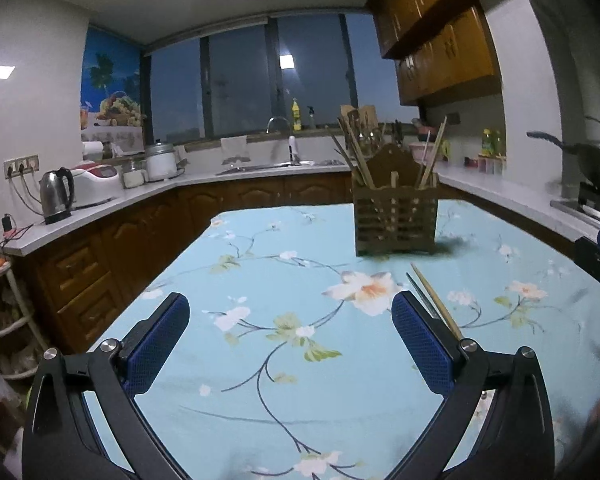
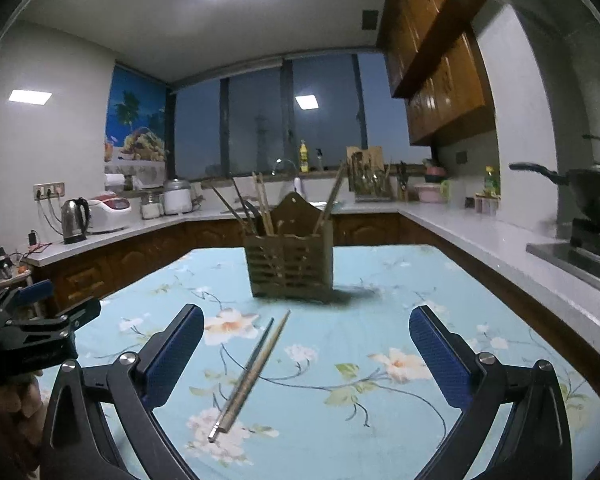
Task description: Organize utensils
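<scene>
Blue floral table (image 2: 380,420) mostly bare, with a wooden slatted holder (image 2: 291,266) standing toward the far edge, slightly left of middle in the right view. Plenty of open cloth on the near side of the holder and off to its right; far table edge just behind the holder, then a gap and the brown cabinets under the white counter (image 2: 480,236) wrapping around. Sticking up out of the holder: several chopsticks (image 2: 262,208), leaning left and right. On the cloth on the near side of the holder, well apart from it: two loose chopsticks, one metal (image 2: 244,376) and one wooden (image 2: 270,350), touching side by side, tips aimed roughly at the holder. Right view gets the whole loose pair, square butt end included; left view only catches the upper parts of the wooden one (image 1: 434,300) and the metal one (image 1: 422,294), rest hidden behind the right-hand finger. Left view also shows a sliver of the other rig at the right edge, near the holder's right side; right view shows the left rig at its left edge. Left gripper (image 1: 290,344) spread all the way, nothing between the blue pads (image 1: 156,344), only cloth. Right gripper (image 2: 306,356) spread wide too, loose pair lying in the gap closer to the left pad (image 2: 176,356), no pad touching either stick.
</scene>
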The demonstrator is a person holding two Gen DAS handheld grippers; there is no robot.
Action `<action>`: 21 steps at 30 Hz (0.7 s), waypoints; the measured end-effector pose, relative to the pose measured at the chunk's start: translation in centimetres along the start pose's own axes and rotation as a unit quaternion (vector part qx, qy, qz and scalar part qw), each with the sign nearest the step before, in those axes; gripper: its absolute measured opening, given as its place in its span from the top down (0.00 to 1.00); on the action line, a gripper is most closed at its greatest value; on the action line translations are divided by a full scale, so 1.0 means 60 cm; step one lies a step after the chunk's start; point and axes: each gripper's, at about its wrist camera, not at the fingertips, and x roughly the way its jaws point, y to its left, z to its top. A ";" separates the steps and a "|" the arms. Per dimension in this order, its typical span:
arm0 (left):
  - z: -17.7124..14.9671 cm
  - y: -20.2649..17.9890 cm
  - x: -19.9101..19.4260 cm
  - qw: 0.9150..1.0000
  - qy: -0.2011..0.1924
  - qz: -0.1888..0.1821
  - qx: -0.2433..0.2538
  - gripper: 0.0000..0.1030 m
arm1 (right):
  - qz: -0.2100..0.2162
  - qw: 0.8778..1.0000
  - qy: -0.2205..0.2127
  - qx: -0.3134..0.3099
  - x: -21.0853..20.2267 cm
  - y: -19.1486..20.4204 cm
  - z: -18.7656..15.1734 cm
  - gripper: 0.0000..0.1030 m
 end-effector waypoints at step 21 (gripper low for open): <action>-0.009 -0.003 0.012 1.000 0.016 -0.010 -0.012 0.00 | -0.007 1.000 0.006 0.005 -0.004 -0.008 -0.015 0.00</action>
